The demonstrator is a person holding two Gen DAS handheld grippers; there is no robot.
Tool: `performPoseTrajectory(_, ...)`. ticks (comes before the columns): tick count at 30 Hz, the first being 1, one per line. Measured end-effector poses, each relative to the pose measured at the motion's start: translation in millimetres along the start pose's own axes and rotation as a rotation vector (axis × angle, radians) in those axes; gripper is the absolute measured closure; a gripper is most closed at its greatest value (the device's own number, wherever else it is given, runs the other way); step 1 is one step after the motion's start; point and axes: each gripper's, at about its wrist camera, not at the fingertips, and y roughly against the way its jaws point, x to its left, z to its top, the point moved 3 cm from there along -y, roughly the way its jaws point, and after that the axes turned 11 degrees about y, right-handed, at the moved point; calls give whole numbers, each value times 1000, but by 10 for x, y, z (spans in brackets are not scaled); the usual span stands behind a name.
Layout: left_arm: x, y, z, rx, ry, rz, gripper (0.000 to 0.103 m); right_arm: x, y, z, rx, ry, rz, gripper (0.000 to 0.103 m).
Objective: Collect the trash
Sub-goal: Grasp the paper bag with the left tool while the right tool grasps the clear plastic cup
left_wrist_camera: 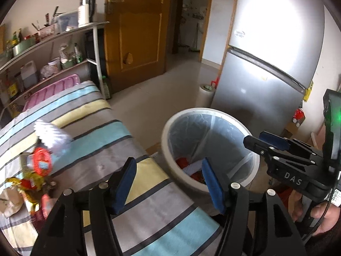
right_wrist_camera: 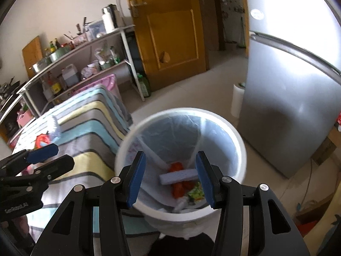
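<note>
One white bin [right_wrist_camera: 181, 162] stands on the pale floor [left_wrist_camera: 170, 81] just right of the striped cloth [left_wrist_camera: 102, 140] that covers the table. A thin clear liner [right_wrist_camera: 187, 132] is fitted inside it. At the bottom of the bin lies trash: one pale blue strip [right_wrist_camera: 179, 176] lying flat across the top, red pieces [right_wrist_camera: 178, 188] under it, one scrap printed green and yellow [right_wrist_camera: 197, 194] to the right, and a white bit [right_wrist_camera: 181, 204] at the near edge.

Both grippers hang over this spot. The right gripper [right_wrist_camera: 170, 179] is above the bin's mouth, its two blue-padded jaws standing apart with nothing between them; only the trash far below shows through the gap. The left gripper [left_wrist_camera: 168, 183] hangs over the near right edge of the cloth, beside the bin; its jaws are likewise apart and empty. A hand [left_wrist_camera: 326, 215] grips the handle of the right gripper at the near right of the left view.

More trash waits on the cloth at the far left: one white crumpled tissue [left_wrist_camera: 53, 134], one round red wrapper [left_wrist_camera: 42, 162] just near of it, a shiny gold and red wrapper [left_wrist_camera: 27, 183], and further red packets [left_wrist_camera: 45, 207], too blurred to count.

Beyond the table stands one two-shelf rack [left_wrist_camera: 53, 49] loaded with bottles and jars, one brown door [left_wrist_camera: 138, 25] standing open, and one silver fridge [left_wrist_camera: 266, 59] on the right with a single white roll [left_wrist_camera: 204, 96] on the floor at its left side.
</note>
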Motion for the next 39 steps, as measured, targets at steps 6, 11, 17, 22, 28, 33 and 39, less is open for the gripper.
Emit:
performPoseTrajectory(6, 372, 304, -44, -52, 56, 41, 37, 369, 78, 49, -27, 34, 55, 53)
performPoseTrajectory(11, 773, 547, -117, -89, 109, 114, 36, 761, 83, 86, -38, 92, 124, 53)
performPoseTrajectory(17, 1234, 803, -233, -128, 162, 208, 34, 1253, 25, 94, -32, 152, 205, 53)
performPoseTrajectory(22, 1615, 959, -334, -139, 223, 256, 32, 1602, -17, 94, -30, 199, 271, 52)
performPoseTrajectory(28, 2028, 1121, -448, -155, 275, 310, 27, 2044, -87, 68, -19, 252, 362, 52)
performPoseTrajectory(33, 2358, 1192, -518, -157, 317, 361, 26, 2347, -151, 11, -1, 279, 432, 51)
performPoseTrajectory(39, 2642, 1190, -565, -141, 356, 352, 25, 2597, -229, -27, 8, 307, 444, 51)
